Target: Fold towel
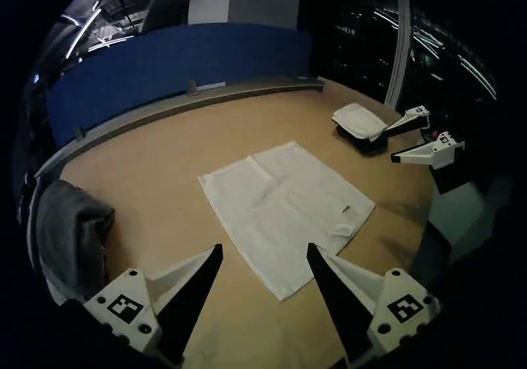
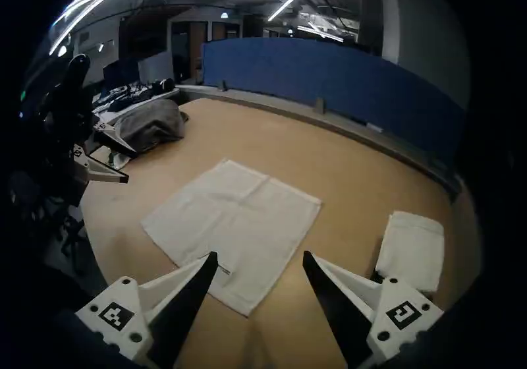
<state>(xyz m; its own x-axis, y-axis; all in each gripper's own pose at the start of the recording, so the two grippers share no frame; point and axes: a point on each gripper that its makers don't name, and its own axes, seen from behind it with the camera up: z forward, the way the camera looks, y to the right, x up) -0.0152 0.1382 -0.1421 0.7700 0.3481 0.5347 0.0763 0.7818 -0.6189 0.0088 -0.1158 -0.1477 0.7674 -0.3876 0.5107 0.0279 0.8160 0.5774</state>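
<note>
towel lies flat, unfolded, single layer, in the middle of the table; nothing is gripped yet. left gripper is spread and empty, hovering over one corner of the towel; right gripper is also spread and empty, over the neighbouring corner, the one by the small tag. we read this as a two-corner setup: one gripper per end of the same edge, so it lifts evenly and the fold lands square. folded towel sits on something dark, well apart on the right gripper's side; probably the done pile, kept out of the work area. grey cloth is bunched at the table edge on the left gripper's side; blue partition runs along the back. next step as we judge it: lower both, pinch that edge.
</note>
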